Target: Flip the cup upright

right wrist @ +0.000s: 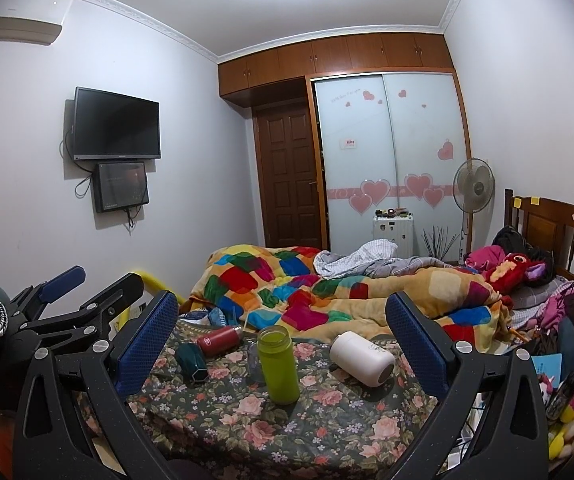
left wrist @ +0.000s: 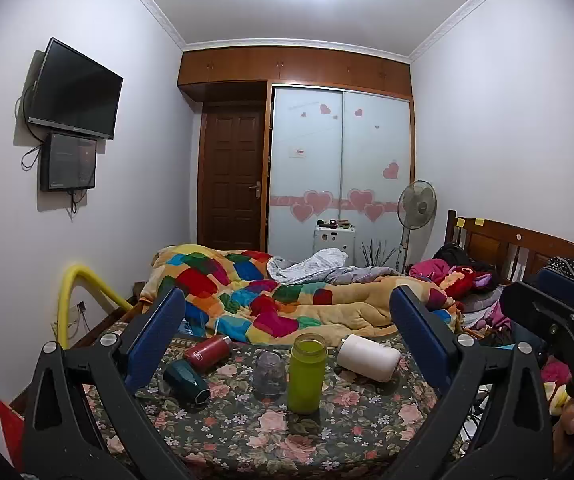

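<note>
Several cups sit on a table with a floral cloth (left wrist: 271, 432) (right wrist: 287, 420). A green cup (left wrist: 306, 374) (right wrist: 278, 364) stands upright in the middle. A clear glass cup (left wrist: 269, 374) (right wrist: 254, 360) stands just left of it. A white cup (left wrist: 369, 358) (right wrist: 363, 357) lies on its side at the right. A red cup (left wrist: 207, 353) (right wrist: 220, 340) and a dark teal cup (left wrist: 186, 378) (right wrist: 191, 362) lie on their sides at the left. My left gripper (left wrist: 287, 332) is open and empty, held back from the cups. My right gripper (right wrist: 283, 332) is open and empty too.
A bed with a patchwork blanket (left wrist: 271, 300) (right wrist: 327, 292) lies right behind the table. A yellow tube (left wrist: 67, 304) stands at the left. Clutter and toys (right wrist: 567, 380) crowd the right side. The right gripper shows at the right of the left wrist view (left wrist: 555, 312).
</note>
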A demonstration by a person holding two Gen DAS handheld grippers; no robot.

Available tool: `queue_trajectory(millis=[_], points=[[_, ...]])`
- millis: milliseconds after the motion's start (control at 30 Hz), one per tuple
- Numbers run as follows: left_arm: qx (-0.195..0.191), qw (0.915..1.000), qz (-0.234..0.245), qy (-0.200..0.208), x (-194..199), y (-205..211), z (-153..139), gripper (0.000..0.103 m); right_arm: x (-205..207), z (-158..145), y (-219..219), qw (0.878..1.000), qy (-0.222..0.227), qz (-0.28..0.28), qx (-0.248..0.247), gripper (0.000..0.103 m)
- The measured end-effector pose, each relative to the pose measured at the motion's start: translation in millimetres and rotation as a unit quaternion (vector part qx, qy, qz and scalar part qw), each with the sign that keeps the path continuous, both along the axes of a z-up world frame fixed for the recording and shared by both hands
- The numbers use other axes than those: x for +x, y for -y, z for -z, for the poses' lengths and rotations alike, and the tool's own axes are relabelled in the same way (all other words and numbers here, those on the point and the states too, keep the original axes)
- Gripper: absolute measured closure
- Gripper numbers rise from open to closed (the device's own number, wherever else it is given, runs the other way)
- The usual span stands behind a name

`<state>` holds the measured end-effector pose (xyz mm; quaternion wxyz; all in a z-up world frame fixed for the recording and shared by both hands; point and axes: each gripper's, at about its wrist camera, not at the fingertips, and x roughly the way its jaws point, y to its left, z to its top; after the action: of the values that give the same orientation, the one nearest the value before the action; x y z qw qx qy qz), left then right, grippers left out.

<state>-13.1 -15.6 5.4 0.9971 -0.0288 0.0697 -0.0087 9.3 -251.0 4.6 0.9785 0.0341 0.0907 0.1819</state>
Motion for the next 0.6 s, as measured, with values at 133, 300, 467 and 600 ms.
queue_trajectory(millis=[133,300,467,600], points=[[0.001,1.0,0.003,-0.001,0.6,-1.5,0.8,0.0,-0.8,0.0,0.6,1.0,0.0,0.0,-0.001,0.0],[0.001,1.0,0.006,0.001,0.2,-1.0,-0.5,0.0,-1.1,0.4,0.0,1.0,0.0,0.0,-0.001,0.0],[0.0,1.0,0.008,0.001,-0.9,-2.9,0.1,0.0,-1.4,0.3,0.0,1.0,0.0,-0.001,-0.001,0.0],[-0.004,0.9999,0.009,0.001,-1.1,-3.2,-0.7,0.0,-1.3,0.5,-0.3,1.0,0.0,-0.001,-0.001,0.0]])
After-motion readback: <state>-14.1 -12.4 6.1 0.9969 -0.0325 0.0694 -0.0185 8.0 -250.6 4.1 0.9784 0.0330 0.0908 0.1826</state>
